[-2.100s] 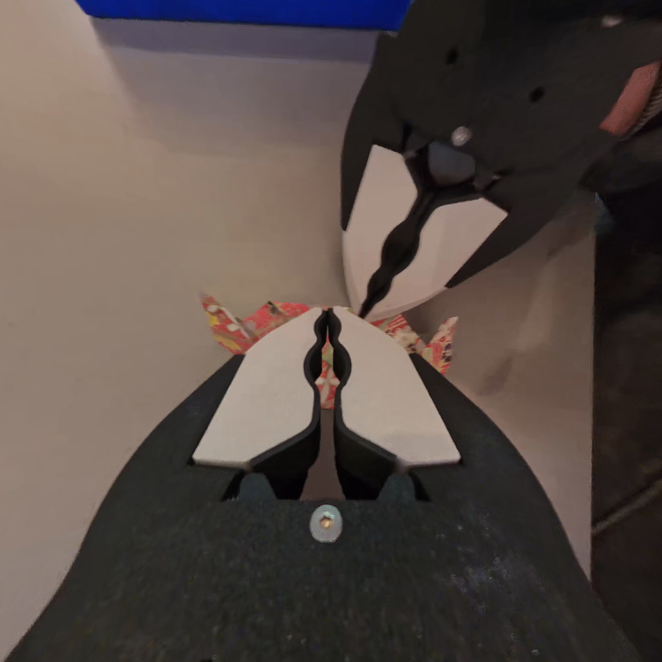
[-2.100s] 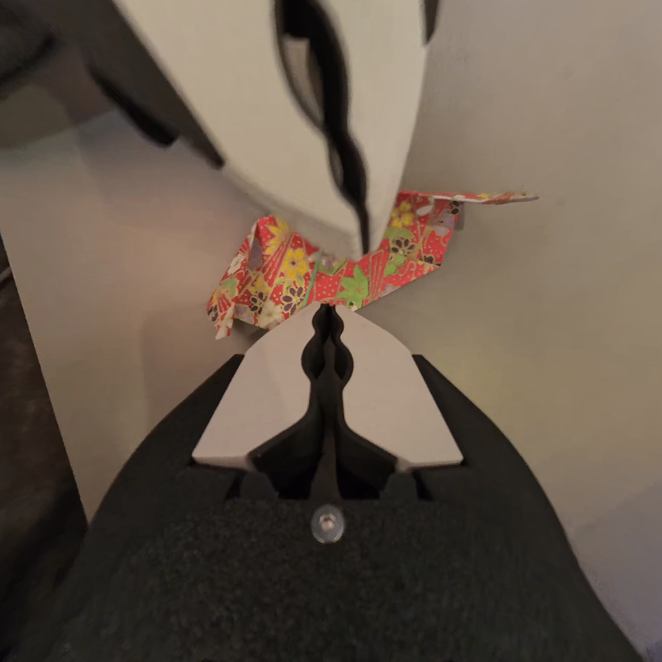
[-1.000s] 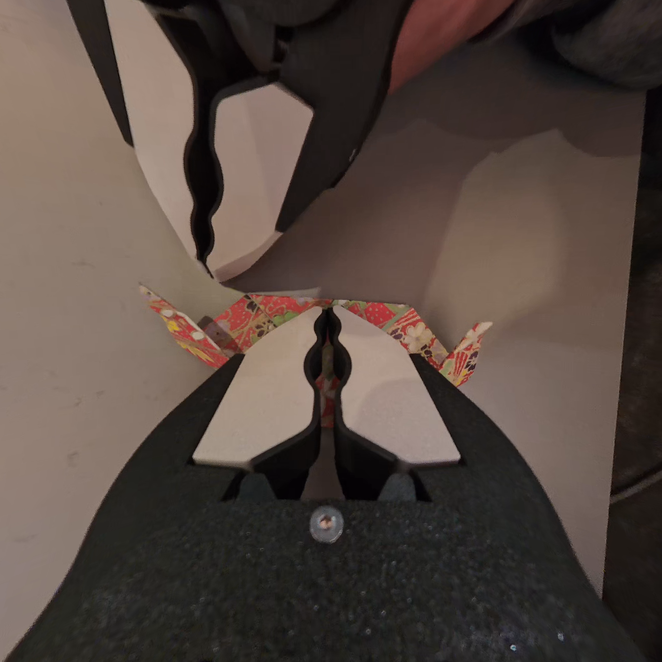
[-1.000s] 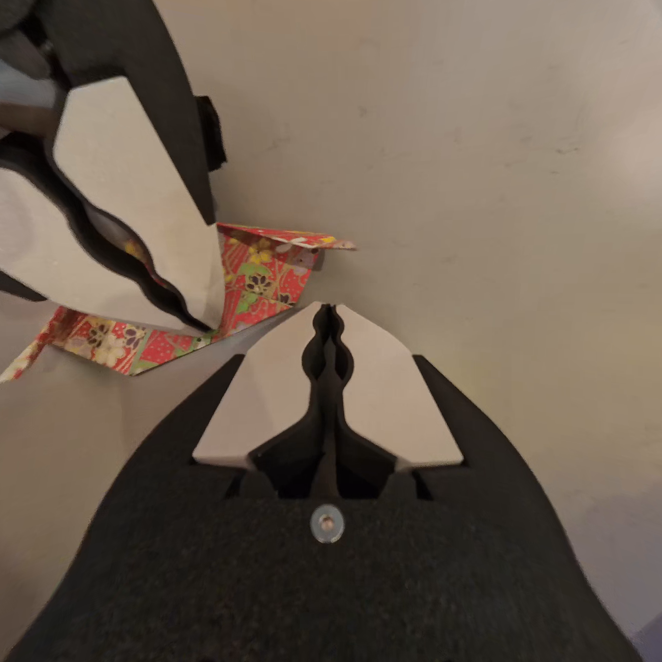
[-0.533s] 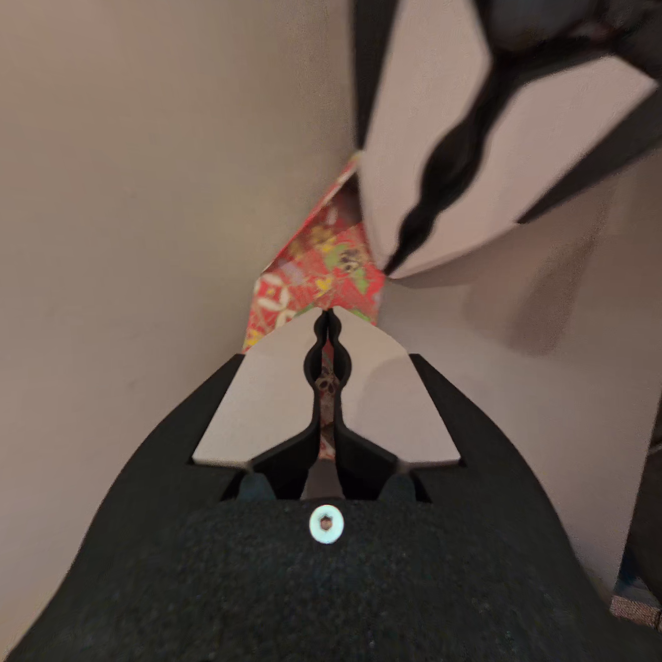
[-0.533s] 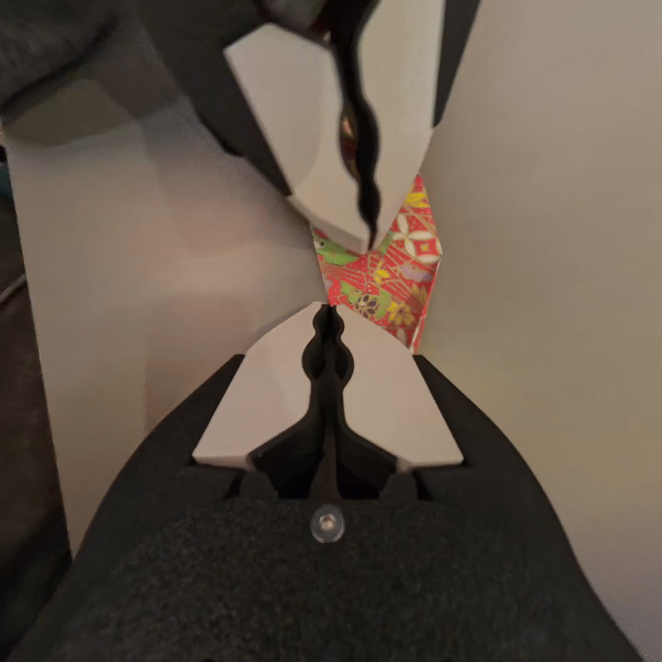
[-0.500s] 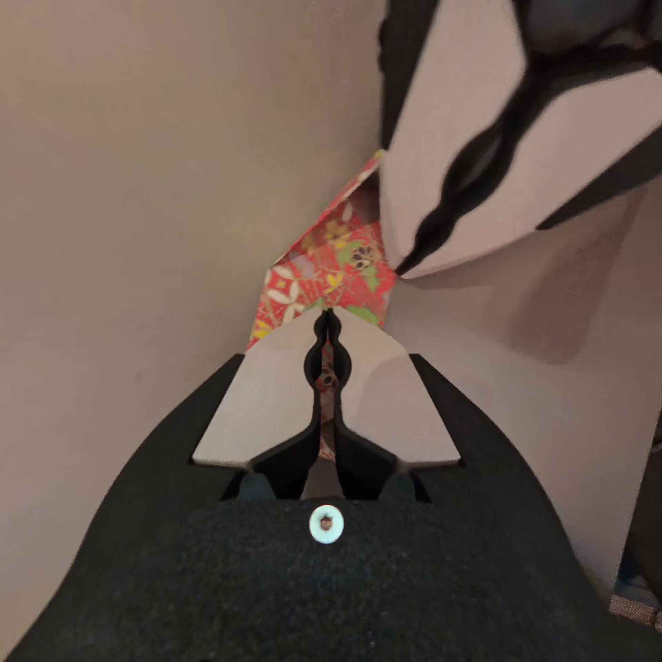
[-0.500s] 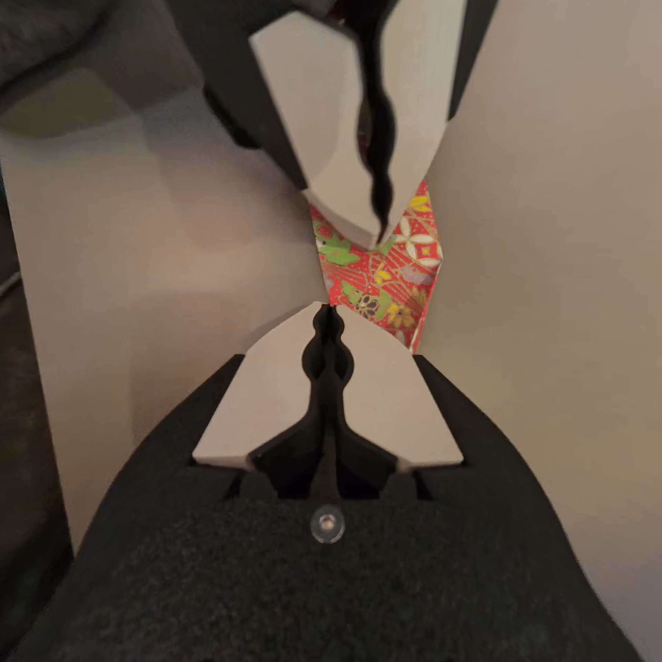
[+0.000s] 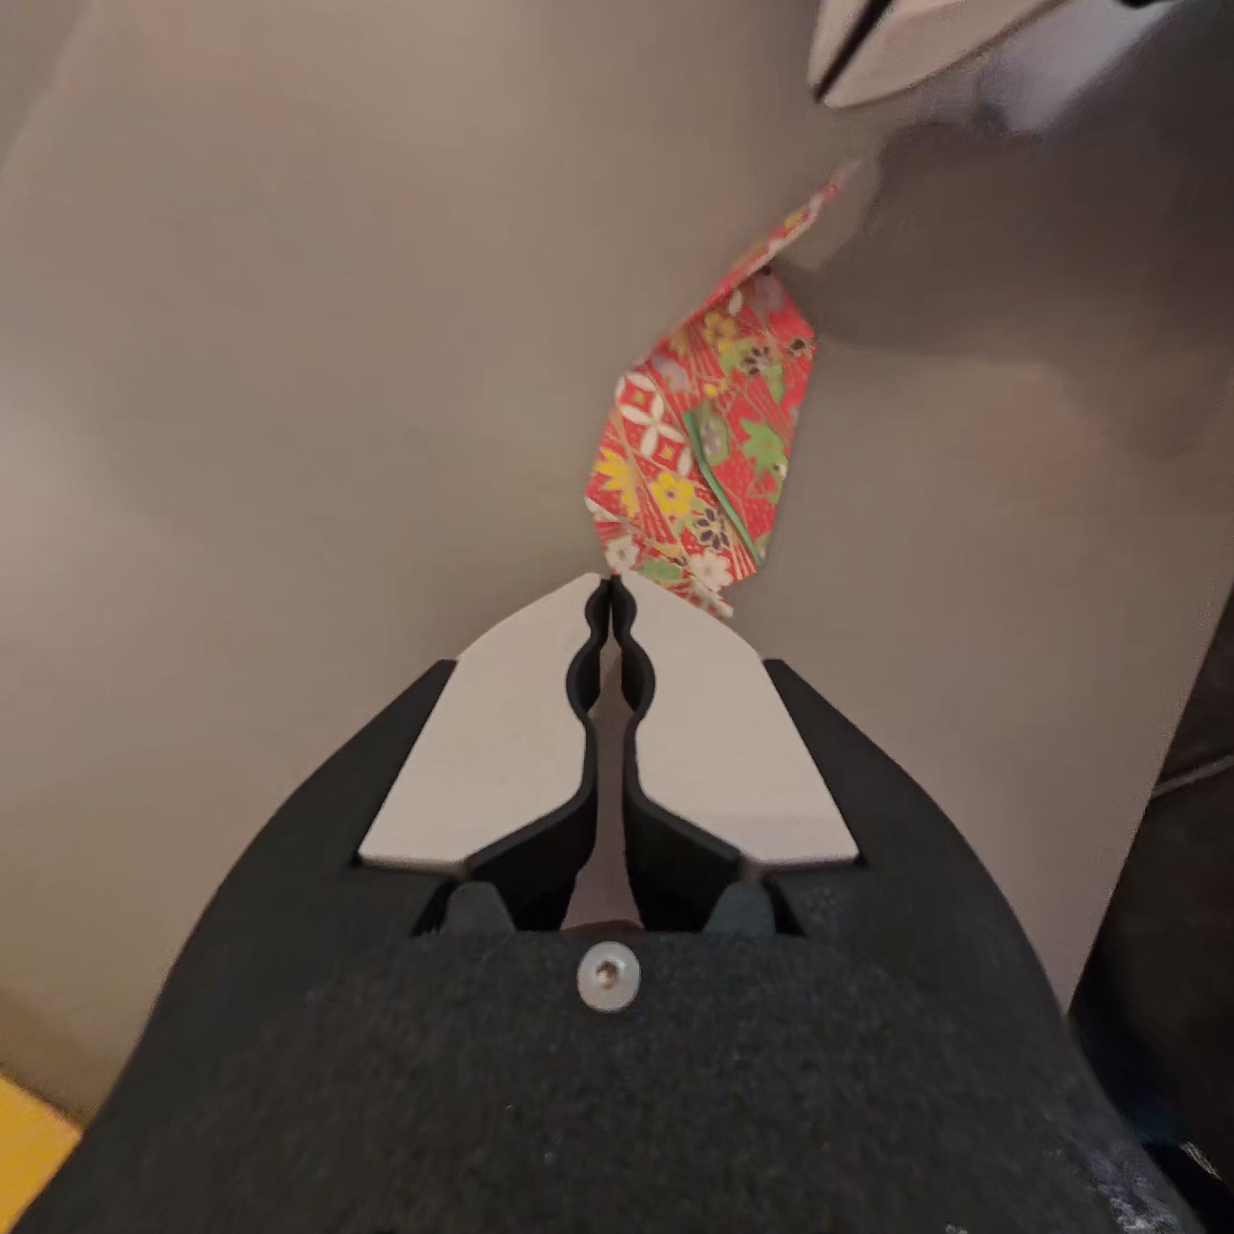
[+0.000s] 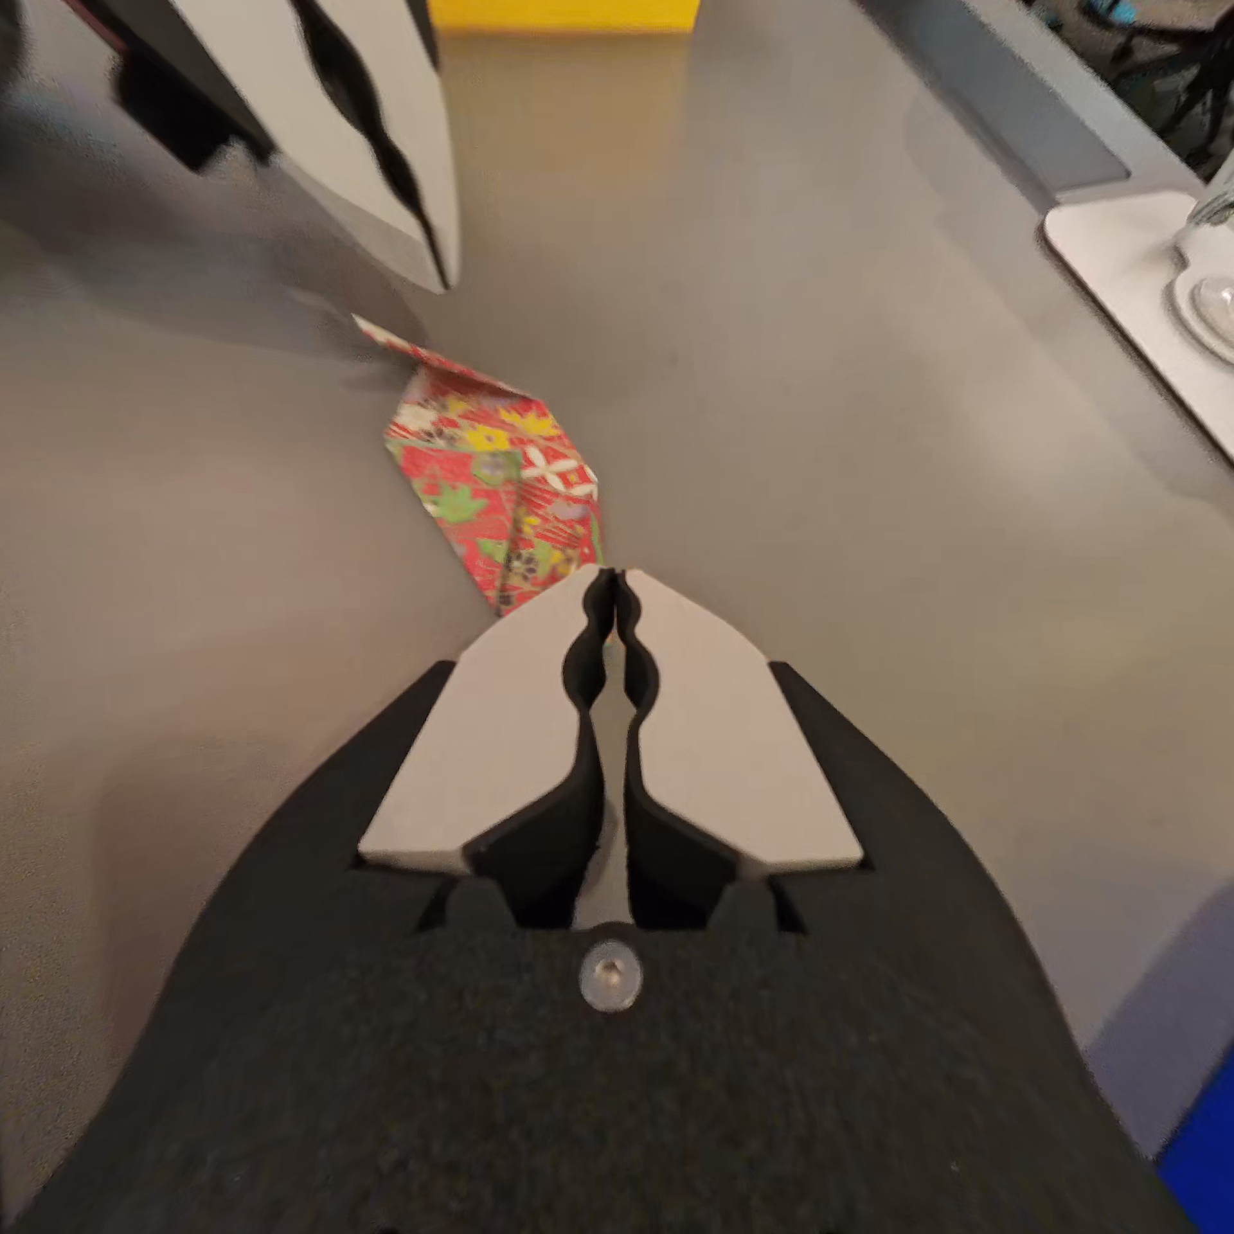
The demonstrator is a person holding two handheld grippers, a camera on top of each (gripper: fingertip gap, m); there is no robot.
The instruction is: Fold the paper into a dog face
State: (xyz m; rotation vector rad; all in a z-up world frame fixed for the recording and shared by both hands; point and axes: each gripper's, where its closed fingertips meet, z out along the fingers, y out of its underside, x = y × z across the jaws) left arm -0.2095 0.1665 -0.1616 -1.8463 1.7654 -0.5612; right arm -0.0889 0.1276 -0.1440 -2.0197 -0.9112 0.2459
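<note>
The folded paper (image 9: 708, 454), red with a flower pattern, lies flat on the grey table with one pointed flap sticking up at its far end. My left gripper (image 9: 611, 584) is shut and empty, its tips just short of the paper's near corner. In the right wrist view the paper (image 10: 494, 481) lies ahead and to the left, its near corner hidden under my right gripper (image 10: 613, 574), which is shut and holds nothing. The left gripper (image 10: 437, 267) hangs above the raised flap there, apart from it. The right gripper (image 9: 825, 90) shows at the top right of the left wrist view.
A yellow block (image 10: 561, 13) sits at the far table edge. A white tray (image 10: 1102, 280) with a glass item stands at the right. A grey bar (image 10: 1001, 87) lies behind it. The table's right edge (image 9: 1135, 768) drops to a dark floor. The left gripper's tips are roughly 12 centimeters from the right gripper's.
The left gripper has let go of the paper and pulled back from it. The right gripper has also drawn away. The paper now lies free on the table.
</note>
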